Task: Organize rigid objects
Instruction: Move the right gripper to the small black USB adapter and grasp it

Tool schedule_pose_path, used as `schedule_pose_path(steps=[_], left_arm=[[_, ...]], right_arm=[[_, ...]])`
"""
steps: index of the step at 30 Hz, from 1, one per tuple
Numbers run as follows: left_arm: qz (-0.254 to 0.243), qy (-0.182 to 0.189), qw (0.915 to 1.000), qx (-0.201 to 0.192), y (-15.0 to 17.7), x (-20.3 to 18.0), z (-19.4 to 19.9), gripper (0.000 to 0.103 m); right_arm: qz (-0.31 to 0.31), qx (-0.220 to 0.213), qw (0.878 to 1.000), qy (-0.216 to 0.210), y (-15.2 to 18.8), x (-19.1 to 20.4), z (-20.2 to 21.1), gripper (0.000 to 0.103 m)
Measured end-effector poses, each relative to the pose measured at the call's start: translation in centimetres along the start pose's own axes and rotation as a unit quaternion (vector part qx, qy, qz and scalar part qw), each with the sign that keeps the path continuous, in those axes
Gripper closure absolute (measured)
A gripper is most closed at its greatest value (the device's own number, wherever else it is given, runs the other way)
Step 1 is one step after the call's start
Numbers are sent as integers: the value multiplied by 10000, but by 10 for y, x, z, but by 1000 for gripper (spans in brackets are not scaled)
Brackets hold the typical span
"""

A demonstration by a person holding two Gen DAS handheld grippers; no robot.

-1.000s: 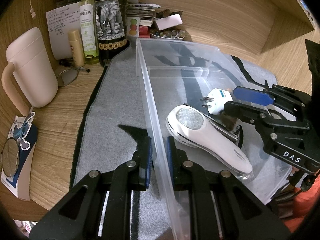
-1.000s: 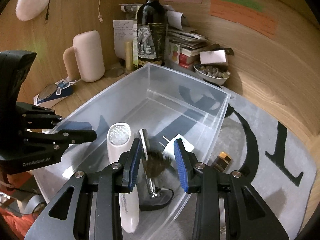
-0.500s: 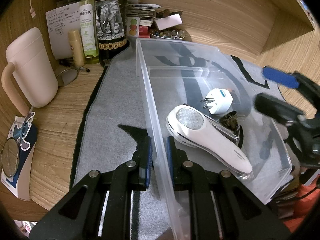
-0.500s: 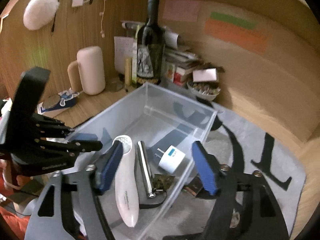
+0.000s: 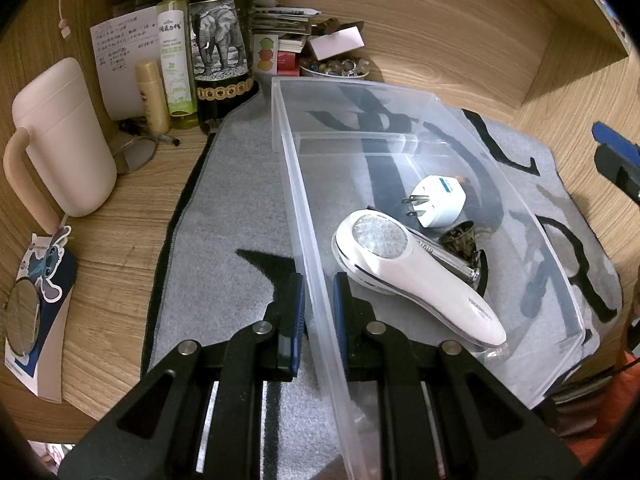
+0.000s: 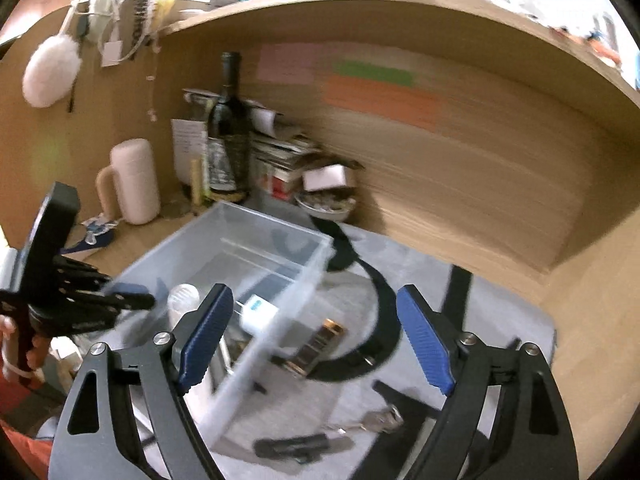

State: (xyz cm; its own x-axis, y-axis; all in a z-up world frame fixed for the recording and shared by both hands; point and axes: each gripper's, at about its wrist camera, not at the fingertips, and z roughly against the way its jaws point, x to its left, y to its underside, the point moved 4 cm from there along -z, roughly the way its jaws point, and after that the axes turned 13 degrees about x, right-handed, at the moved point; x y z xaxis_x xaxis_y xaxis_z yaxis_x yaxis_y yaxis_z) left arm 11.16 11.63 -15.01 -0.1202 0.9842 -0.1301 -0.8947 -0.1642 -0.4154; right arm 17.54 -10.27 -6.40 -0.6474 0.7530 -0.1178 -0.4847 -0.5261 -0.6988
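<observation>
A clear plastic bin [image 5: 400, 92] stands on a grey mat. My left gripper [image 5: 319, 292] is shut on its left wall, also seen at the left of the right wrist view [image 6: 132, 300]. Inside lie a white handheld device [image 5: 420, 280], a white plug adapter [image 5: 440, 200], a small dark brass piece [image 5: 460, 238] and a metal tool [image 5: 460, 266]. My right gripper [image 6: 313, 292] hovers above the bin's right corner, jaws opening wide, nothing between the pads. On the mat outside lie a brown-gold small object [image 6: 320, 344], keys [image 6: 380, 420] and a black object [image 6: 292, 446].
A wine bottle [image 5: 220, 40], a green spray bottle [image 5: 174, 40], a pale mug [image 5: 60, 136], a bowl of beads [image 5: 336, 68] and stacked papers crowd the back corner. A round mirror [image 5: 24, 316] lies at the left. Wooden walls close in behind and to the right.
The right gripper opened, left the small dark piece lying in the bin, and rose back out to the right. The left gripper kept its hold on the bin wall.
</observation>
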Motion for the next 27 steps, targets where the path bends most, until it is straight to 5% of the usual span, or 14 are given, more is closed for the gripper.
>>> schedule_pose_path(steps=[7,19,27], left_arm=[[2,-3,10000,-3,0,0,0,89],[16,8,10000,-10,1,-1,0,89],[14,2,10000,-9,1,-1,0,89]], right_arm=[[-415,592,9972,189,36,-29,-22,21],[-720,1325,9874,-479,88,-14,-56,23],[-1184,1520,9730,-1274,98,-15,-71,64]])
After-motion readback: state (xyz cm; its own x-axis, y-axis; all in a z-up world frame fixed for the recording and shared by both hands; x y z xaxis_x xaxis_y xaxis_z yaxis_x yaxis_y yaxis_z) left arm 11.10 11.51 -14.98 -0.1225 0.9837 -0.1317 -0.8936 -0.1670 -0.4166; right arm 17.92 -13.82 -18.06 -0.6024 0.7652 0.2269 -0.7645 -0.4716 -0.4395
